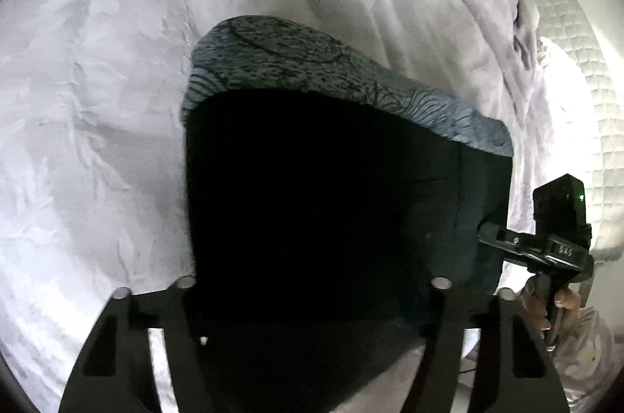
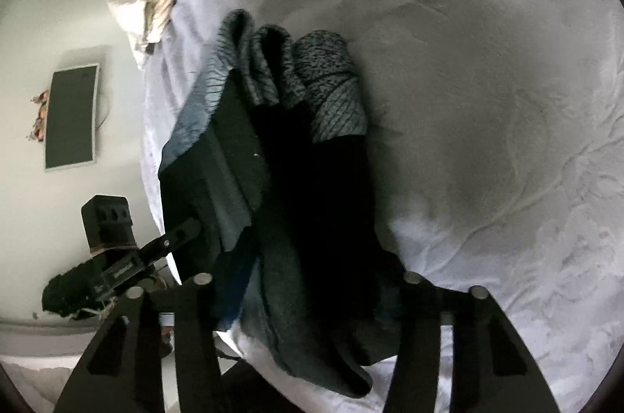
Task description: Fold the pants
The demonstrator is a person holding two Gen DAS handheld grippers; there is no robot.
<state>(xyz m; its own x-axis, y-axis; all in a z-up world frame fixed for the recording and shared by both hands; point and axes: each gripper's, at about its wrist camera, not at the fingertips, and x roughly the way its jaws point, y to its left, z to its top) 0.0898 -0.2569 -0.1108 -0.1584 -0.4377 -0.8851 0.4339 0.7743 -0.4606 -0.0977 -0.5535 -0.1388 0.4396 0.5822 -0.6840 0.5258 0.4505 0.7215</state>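
Dark folded pants with grey patterned cuffs point(image 1: 343, 202) lie on pale lavender bedsheet point(image 1: 97, 101); left gripper point(image 1: 312, 296) and right gripper point(image 2: 308, 292) both spread around them.

Dark matt cloth pants point(image 1: 331, 198) with a grey patterned knit band lie on the rumpled, pale cloth bed sheet point(image 1: 97, 101); black matt plastic tool point(image 1: 312, 354).

From my left wrist camera, the pants point(image 1: 331, 179) lay on the bedsheet point(image 1: 97, 101), directly ahead of the left gripper point(image 1: 312, 286). The right gripper point(image 1: 495, 235) sat at their right edge. A blanket point(image 1: 487, 3) lay behind them, to the right.
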